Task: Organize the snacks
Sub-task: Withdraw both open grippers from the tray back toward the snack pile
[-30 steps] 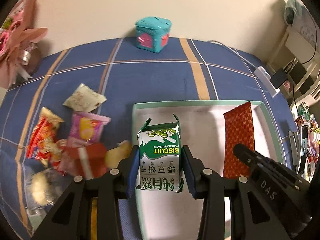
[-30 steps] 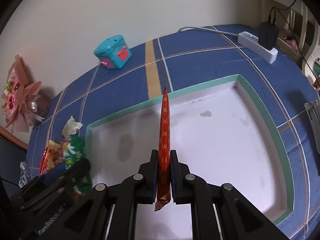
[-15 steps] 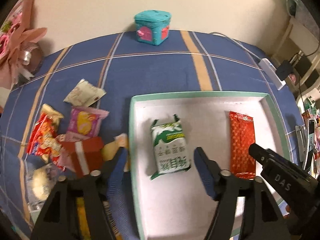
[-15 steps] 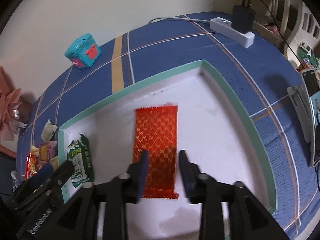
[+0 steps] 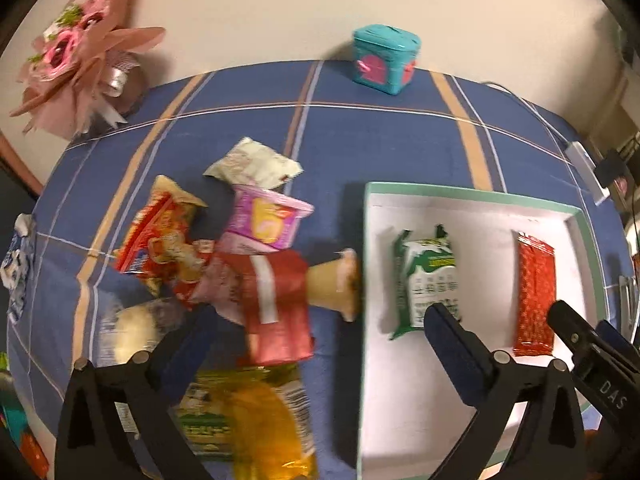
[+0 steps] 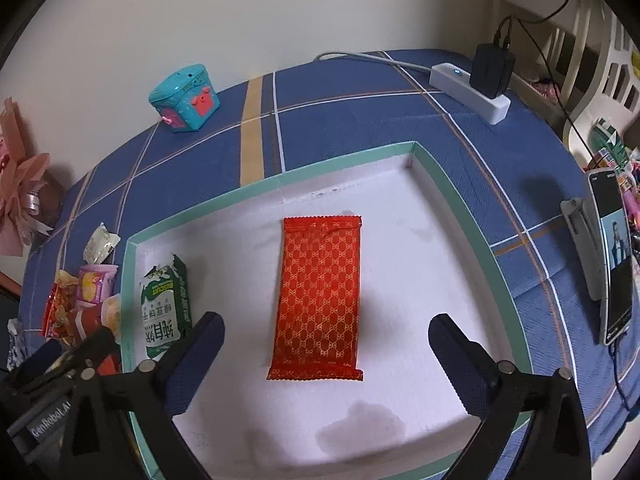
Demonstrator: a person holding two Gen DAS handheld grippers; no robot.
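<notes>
A tray (image 6: 460, 196) sits on a cloth-covered table (image 6: 360, 108), holding two packets: a biscuit pack (image 6: 164, 312) near its left wall and a flat wrapper (image 6: 320, 296) to its right, the two well apart. Left of the tray, outside its wall, a heap of loose snack packets (image 5: 224, 264) lies on the cloth. At the far edge, against the wall, stands a small box (image 6: 185, 98). Far right lies a power strip (image 6: 468, 90); a phone on a stand (image 6: 612, 256) is propped right of the tray.
</notes>
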